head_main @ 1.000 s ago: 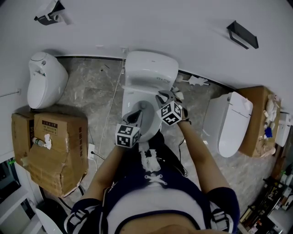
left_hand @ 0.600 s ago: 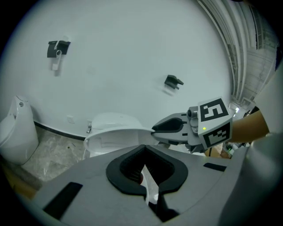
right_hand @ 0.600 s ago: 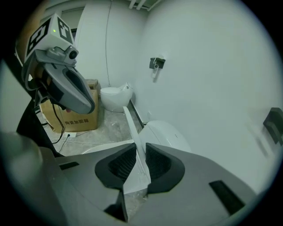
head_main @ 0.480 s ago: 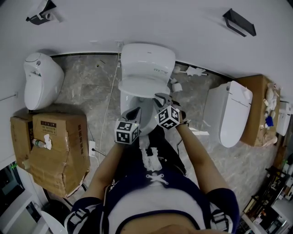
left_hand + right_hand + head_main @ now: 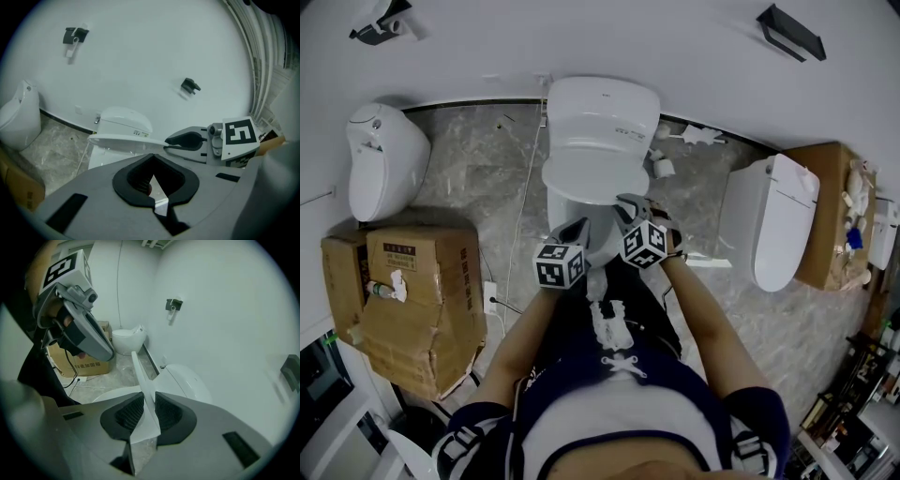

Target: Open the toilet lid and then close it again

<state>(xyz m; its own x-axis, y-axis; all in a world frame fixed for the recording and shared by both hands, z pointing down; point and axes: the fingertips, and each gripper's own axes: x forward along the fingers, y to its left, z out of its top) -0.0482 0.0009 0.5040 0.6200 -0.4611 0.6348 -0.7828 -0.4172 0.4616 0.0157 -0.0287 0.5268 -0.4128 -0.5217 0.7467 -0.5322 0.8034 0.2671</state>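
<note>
Nearest the camera, the person (image 5: 619,412) stands right in front of the toilet (image 5: 602,112), both forearms reaching toward its front. The left gripper (image 5: 574,234) hovers just off the toilet's front left with its jaws fully closed and nothing between them. It does not touch the lid. The right gripper (image 5: 630,206) is at the toilet's front right. Its jaws have just been opening a little, and the thin front edge of the toilet lid (image 5: 595,178) stands between them, with the pads lying against both faces as far as its own view shows. The lid is partway down, hinged at the back of the toilet and jutting forward over the bowl, neither upright nor flat on the seat. On the marbled floor (image 5: 478,178) left of the toilet, a pale cable (image 5: 525,225) runs alongside it. Further left sits a stack of cardboard boxes (image 5: 403,300), the nearer one torn. Beyond the boxes, well left of the toilet, a rounded white fixture (image 5: 384,159) stands by the wall. Scraps of crumpled paper (image 5: 661,169) lie just right of the toilet's tank. Further right a second white toilet (image 5: 769,234) stands against another cardboard box (image 5: 830,220). On the white wall behind the toilet, a black bracket (image 5: 792,33) hangs up to the right, and a small fitting (image 5: 380,23) hangs up to the left.
</note>
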